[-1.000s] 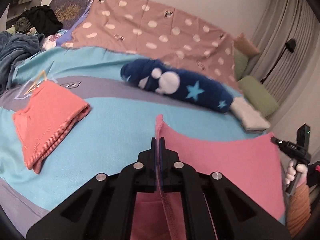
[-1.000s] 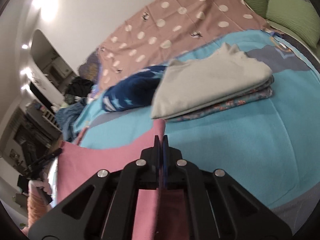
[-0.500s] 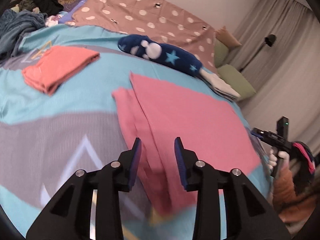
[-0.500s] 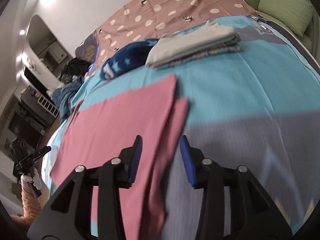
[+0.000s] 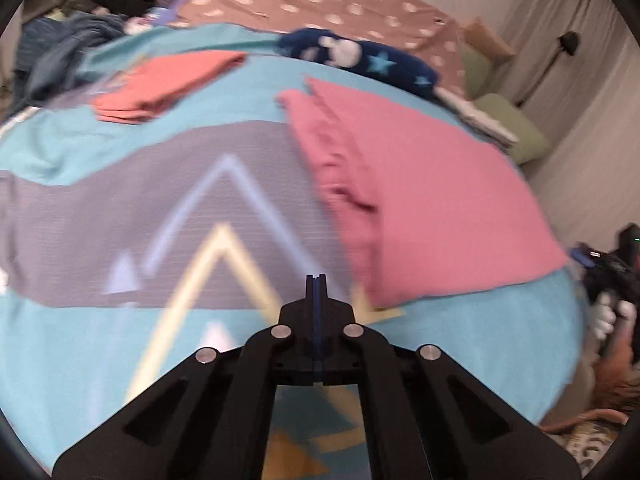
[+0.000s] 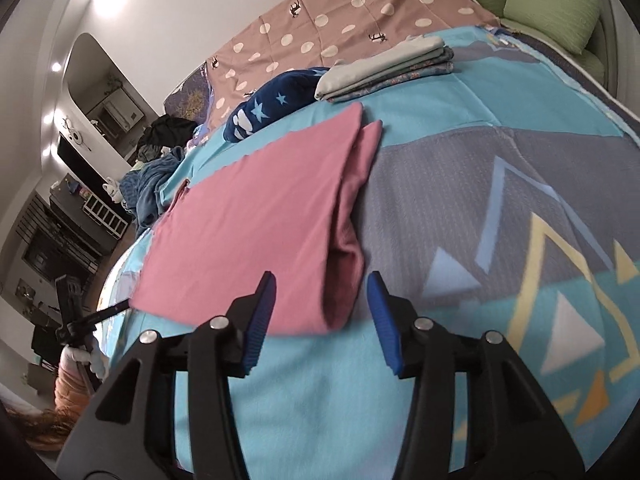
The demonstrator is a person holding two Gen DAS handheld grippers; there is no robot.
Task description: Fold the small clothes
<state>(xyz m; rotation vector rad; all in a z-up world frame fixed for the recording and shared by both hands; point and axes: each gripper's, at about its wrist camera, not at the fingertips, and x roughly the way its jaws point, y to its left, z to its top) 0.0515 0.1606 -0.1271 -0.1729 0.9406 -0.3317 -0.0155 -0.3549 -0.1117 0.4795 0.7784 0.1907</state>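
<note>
Lying flat across the bed [image 6: 460,112], the pink garment [image 6: 256,224] has one long fold in it, a narrower under-layer showing along one side, and neither gripper holds it. In the left wrist view it sits toward the bed's far right part, with its near corner just ahead and right of the left gripper [image 5: 315,280], whose jaws are pressed together on nothing over the patterned bedspread. The right gripper [image 6: 322,312] has its jaws opening, with the garment's thick folded end lying just ahead of the gap between them, and the pads [image 6: 262,320] are not pressing on cloth.

The step in hand looks like the next fold, judged from the lie of things. To do it well, each gripper should take a corner of the same short end, catching every layer, not just the top one, since the offset under-layer could slip out. Lifting both corners together and level, then carrying them over to meet the opposite end, should keep the edges square. The risk is dragging the loose cloth and wrinkling it.

Already folded: the coral garment [image 5: 168,80] toward the bed's far left, and the grey stack [image 6: 384,64] near the far edge, beside the navy star-print roll [image 6: 272,108].
</note>
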